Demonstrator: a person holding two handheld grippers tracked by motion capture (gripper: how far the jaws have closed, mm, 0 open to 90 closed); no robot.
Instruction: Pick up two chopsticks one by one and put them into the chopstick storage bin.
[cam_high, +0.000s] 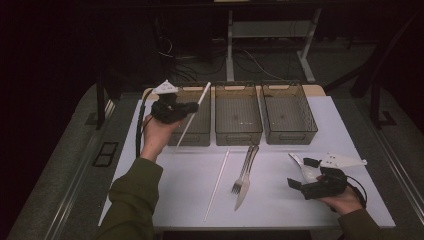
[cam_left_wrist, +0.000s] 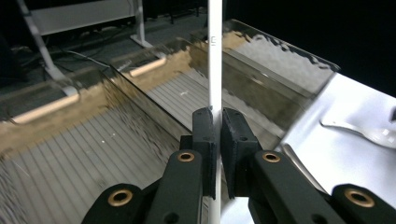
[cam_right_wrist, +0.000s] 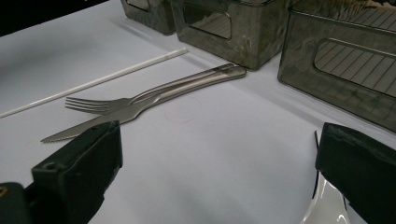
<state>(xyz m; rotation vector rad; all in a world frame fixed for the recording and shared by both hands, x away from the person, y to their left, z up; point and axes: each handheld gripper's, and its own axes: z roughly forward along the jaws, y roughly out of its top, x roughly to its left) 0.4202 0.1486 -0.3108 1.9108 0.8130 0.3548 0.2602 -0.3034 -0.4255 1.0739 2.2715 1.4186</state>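
Observation:
My left gripper (cam_high: 189, 107) is raised over the left bin (cam_high: 199, 136) and is shut on a long white stick (cam_high: 196, 107), which slants up and away across the bin. In the left gripper view the jaws pinch that stick (cam_left_wrist: 215, 56) upright above the ribbed bin floor (cam_left_wrist: 93, 140). My right gripper (cam_high: 301, 173) rests low near the table's right front, open, with a white spoon (cam_high: 306, 171) lying by its fingers. The right gripper view has the spoon's bowl (cam_right_wrist: 327, 207) beside the right jaw and bare table between the jaws.
Three dark see-through bins stand in a row at the back, with the middle bin (cam_high: 238, 134) and right bin (cam_high: 291, 136) holding nothing. A second white stick (cam_high: 217, 184), a metal fork (cam_high: 245, 167) and a knife (cam_high: 244, 192) lie mid-table.

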